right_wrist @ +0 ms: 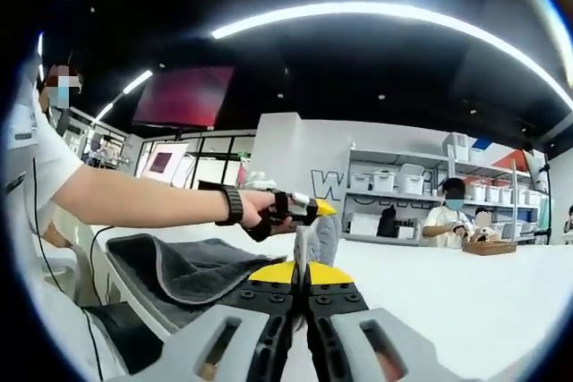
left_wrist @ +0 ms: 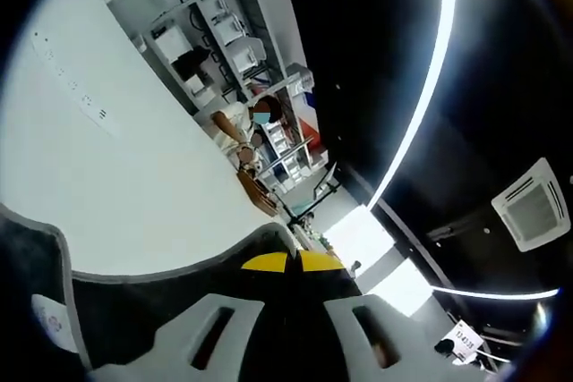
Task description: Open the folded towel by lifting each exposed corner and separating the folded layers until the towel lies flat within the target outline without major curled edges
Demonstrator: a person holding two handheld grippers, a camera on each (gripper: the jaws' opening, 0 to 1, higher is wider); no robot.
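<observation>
The dark grey towel (right_wrist: 183, 267) lies partly folded on the white table (right_wrist: 448, 297), and one edge of it is lifted. My right gripper (right_wrist: 302, 273) is shut on a thin strip of that edge, which rises between its yellow tips. Just beyond, my left gripper (right_wrist: 312, 209), held in a person's hand, pinches the raised corner of the towel (right_wrist: 328, 232). In the left gripper view, which is rolled sideways, my left gripper (left_wrist: 291, 261) is shut with the towel's border (left_wrist: 269, 237) at its yellow tips. The rest of the towel (left_wrist: 36, 266) sags toward the lower left.
The person holding the grippers stands at the left, in a white shirt (right_wrist: 36, 163). Shelves with white bins (right_wrist: 403, 183) stand behind the table, and two people (right_wrist: 452, 212) sit there beside a wooden tray (right_wrist: 489, 247). Bare white table (left_wrist: 134, 185) stretches beyond the towel.
</observation>
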